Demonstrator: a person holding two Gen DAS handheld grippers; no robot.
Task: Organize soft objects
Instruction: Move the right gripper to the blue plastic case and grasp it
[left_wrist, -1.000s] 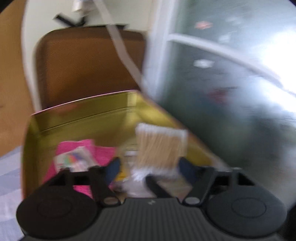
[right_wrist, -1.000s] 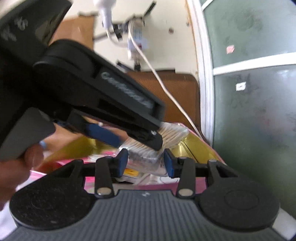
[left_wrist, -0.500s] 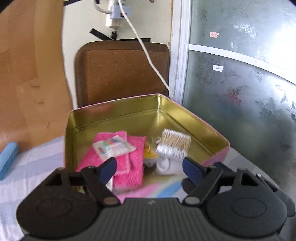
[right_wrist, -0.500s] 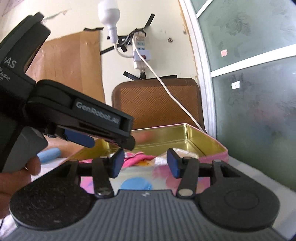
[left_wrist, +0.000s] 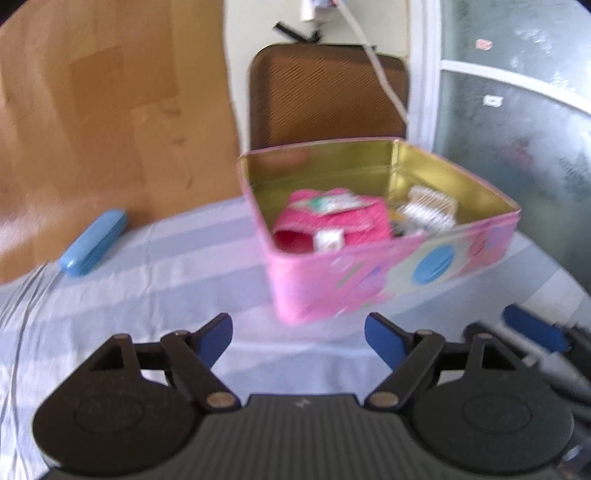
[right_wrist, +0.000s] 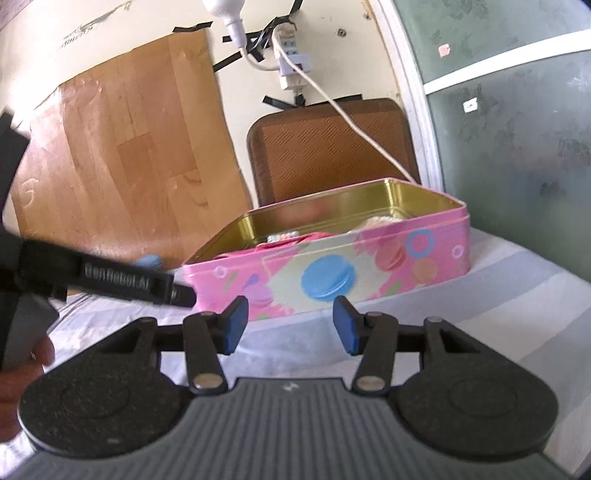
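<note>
On the striped pale cloth (left_wrist: 155, 266), the pink macaron-print tin (right_wrist: 332, 266) holds your cotton swab packet (left_wrist: 428, 210); your 2 tongs, left gripper (left_wrist: 299, 336) and right gripper (right_wrist: 288, 325), have backed away, apart and empty.

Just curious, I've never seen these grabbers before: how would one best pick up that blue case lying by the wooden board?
Probably across the middle of the blue case, coming from above. It lies flat, long and slim on the cloth, so open jaws should span its narrow width.

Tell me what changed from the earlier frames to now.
Both grippers backed out of the pink tin. The left gripper let go of the cotton swab pack, leaving it inside; the right gripper has just been opening, empty. The pink cloth stayed put.
</note>
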